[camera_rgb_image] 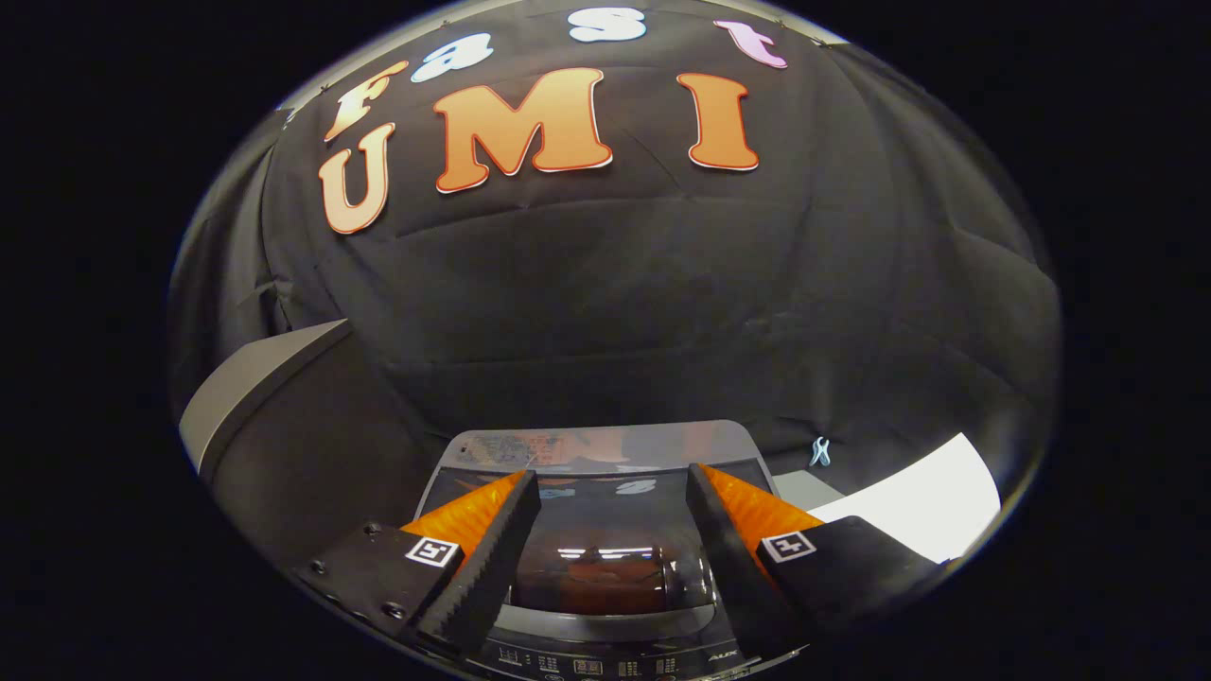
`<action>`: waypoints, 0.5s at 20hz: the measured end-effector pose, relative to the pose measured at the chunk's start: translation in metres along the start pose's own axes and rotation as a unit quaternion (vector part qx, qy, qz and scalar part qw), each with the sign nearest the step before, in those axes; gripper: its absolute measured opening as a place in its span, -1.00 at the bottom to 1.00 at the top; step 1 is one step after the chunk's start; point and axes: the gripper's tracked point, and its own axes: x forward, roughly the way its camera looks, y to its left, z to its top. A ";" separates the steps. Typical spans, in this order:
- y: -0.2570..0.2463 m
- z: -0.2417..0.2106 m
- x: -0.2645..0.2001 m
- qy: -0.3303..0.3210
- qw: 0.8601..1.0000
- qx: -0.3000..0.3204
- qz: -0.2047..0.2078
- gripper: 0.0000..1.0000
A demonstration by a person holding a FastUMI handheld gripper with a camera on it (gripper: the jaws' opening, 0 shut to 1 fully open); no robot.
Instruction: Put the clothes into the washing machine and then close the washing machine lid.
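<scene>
Gripper view looked forward along the gripper (613, 530), whose two fingers stood spread wide with nothing between them. Directly below the fingertips lay the washing machine's control panel (605, 662), a strip of small buttons. Just ahead, framed in the gap between the fingers, was the washing machine lid (605, 558), a dark glossy window that appeared to lie flat and closed, mirroring overhead lights. No clothes could be made out; whether any lay under the tinted lid was hard to tell through the glare. The lid would likely handle as stiff, smooth and fairly light on its hinge, slippery on the glass, so its front rim nearest the panel looked the soundest place to take hold. Beyond the lid ran the machine's pale rear edge (605, 445). A white sheet (922, 511) lay to the right, a grey slanted panel (255, 388) rose to the left, and black cloth (662, 303) closed the booth behind.
</scene>
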 end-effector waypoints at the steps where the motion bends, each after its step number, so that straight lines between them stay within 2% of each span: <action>1: -0.001 0.001 0.000 -0.001 1.000 0.001 -0.001 1.00; 10: 0.000 0.033 -0.024 -0.044 0.999 0.000 0.003 1.00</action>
